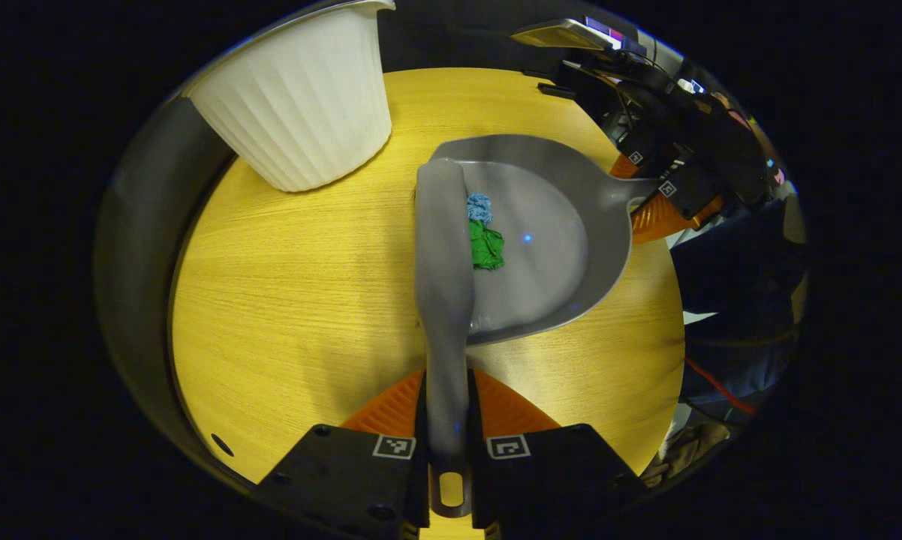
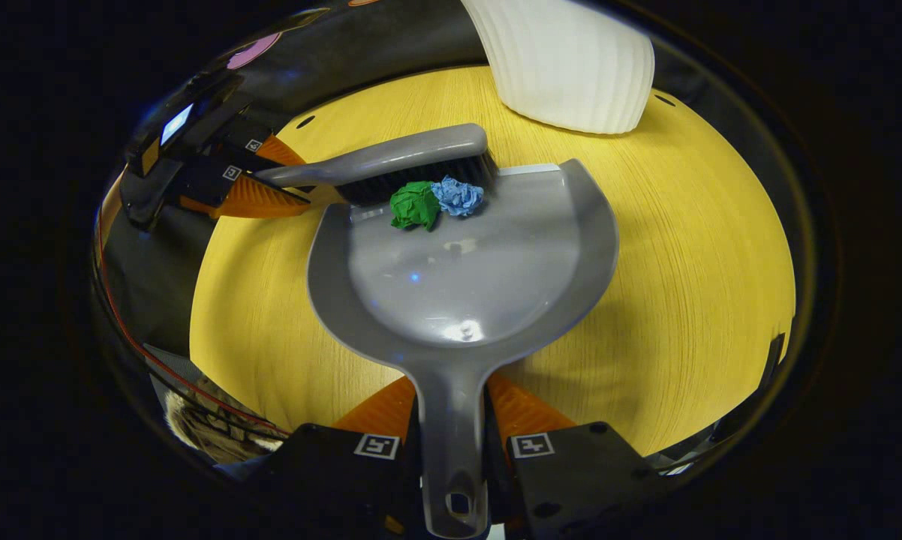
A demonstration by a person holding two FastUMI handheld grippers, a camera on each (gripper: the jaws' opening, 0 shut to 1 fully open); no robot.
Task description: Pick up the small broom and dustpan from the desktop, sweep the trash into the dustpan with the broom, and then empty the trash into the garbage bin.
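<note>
My left gripper (image 1: pixel 448 420) is shut on the handle of the grey broom (image 1: pixel 442 255), whose head lies along the mouth of the grey dustpan (image 1: pixel 563 247). Just inside the pan, against the bristles, sit a green paper ball (image 1: pixel 487 247) and a blue paper ball (image 1: pixel 479 207). My right gripper (image 2: pixel 451 427) is shut on the handle of the dustpan (image 2: pixel 473 277), which rests flat on the yellow wooden table (image 2: pixel 684 285). In the right gripper view the broom (image 2: pixel 398 161) lies across the pan's front edge behind the green ball (image 2: pixel 415 205) and blue ball (image 2: pixel 458 195), and the left gripper (image 2: pixel 271 184) holds its handle.
A white ribbed garbage bin (image 1: pixel 301 97) stands at the far edge of the round table (image 1: pixel 293 300), seen also as the bin (image 2: pixel 571 60) beyond the pan's lip. A person's dark sleeve (image 1: pixel 729 255) and the right gripper (image 1: pixel 653 195) are on the right.
</note>
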